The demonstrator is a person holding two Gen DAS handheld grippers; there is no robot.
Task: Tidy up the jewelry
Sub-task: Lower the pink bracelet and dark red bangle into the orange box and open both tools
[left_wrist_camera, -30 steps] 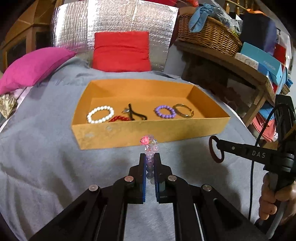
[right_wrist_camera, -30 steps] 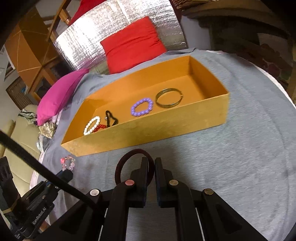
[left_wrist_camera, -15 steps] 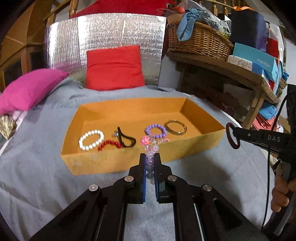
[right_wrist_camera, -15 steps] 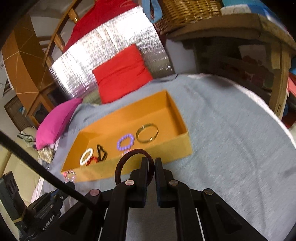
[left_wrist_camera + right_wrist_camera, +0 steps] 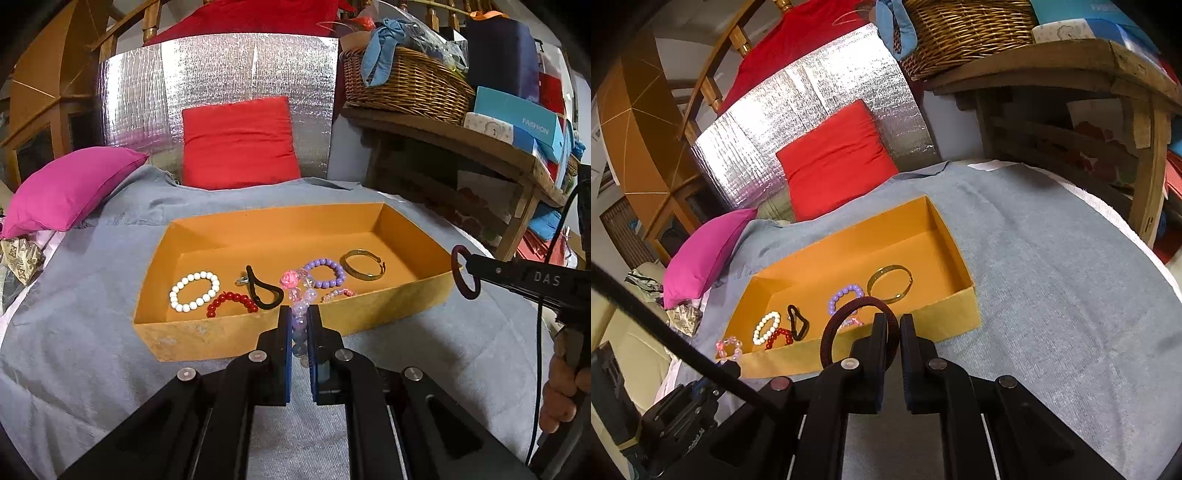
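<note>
An orange open box [image 5: 221, 334] [image 5: 934, 236] sits on the grey blanket. It holds a white bead bracelet [image 5: 194, 290], a red bead bracelet [image 5: 231, 302], a black hair tie [image 5: 264, 290], a purple bead bracelet [image 5: 325, 272] and a gold bangle [image 5: 364, 264]. My left gripper [image 5: 299, 325] is shut on a pink clear-bead bracelet [image 5: 297, 291], held above the box's near wall. My right gripper [image 5: 894, 325] is shut on a dark maroon hair tie [image 5: 849, 325], held above the box's near right end; it also shows in the left wrist view [image 5: 466, 275].
A red cushion [image 5: 238, 142] and a pink cushion [image 5: 70, 188] lie behind the box against a silver foil panel [image 5: 221, 85]. A wooden shelf [image 5: 461, 147] with a wicker basket [image 5: 402, 85] and boxes stands at the right.
Both grippers have risen and moved forward toward the box, each still holding its piece. The pink bracelet now hangs over the box's near wall; the maroon tie is over the right end.
</note>
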